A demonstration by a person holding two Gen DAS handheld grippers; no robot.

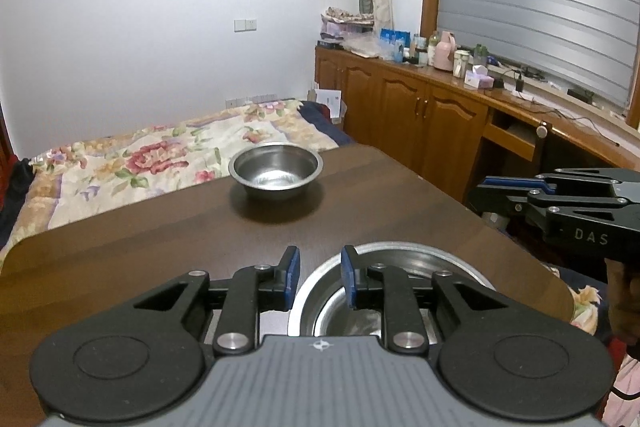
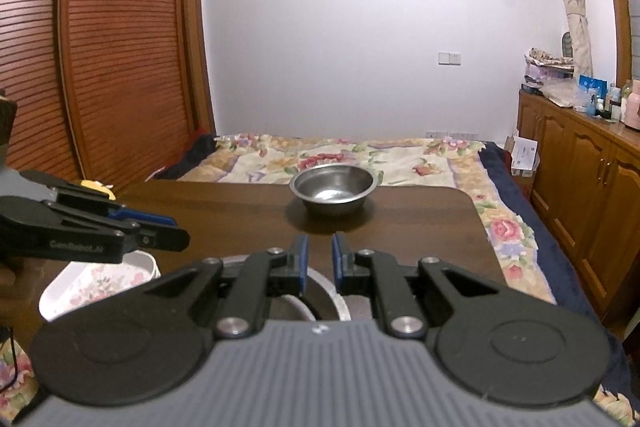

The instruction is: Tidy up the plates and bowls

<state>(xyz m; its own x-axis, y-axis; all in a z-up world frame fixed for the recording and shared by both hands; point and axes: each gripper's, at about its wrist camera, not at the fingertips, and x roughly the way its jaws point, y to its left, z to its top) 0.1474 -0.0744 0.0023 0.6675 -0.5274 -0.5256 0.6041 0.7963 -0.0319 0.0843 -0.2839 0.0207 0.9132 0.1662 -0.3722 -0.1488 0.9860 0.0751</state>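
Note:
A steel bowl (image 1: pixel 276 171) (image 2: pixel 335 187) stands upright near the far edge of the dark wooden table (image 1: pixel 140 239) (image 2: pixel 420 227). A wide steel dish (image 1: pixel 404 259) lies close below my left gripper (image 1: pixel 320 277), which is open; its blue pads stand apart over the dish's left rim and grip nothing. My right gripper (image 2: pixel 320 259) is shut, with only a narrow slit between the pads, and hovers over that dish's rim (image 2: pixel 340 301). A white dish with a flower pattern (image 2: pixel 100 283) lies at the near left. Each gripper shows in the other's view (image 1: pixel 484 189) (image 2: pixel 178 233).
A bed with a flowered quilt (image 1: pixel 140 155) (image 2: pixel 360 151) lies just beyond the table's far edge. Wooden cabinets (image 1: pixel 420 115) topped with bottles and boxes run along the right. Louvred wardrobe doors (image 2: pixel 100 47) stand at the left. A hand (image 1: pixel 624 291) holds the right gripper.

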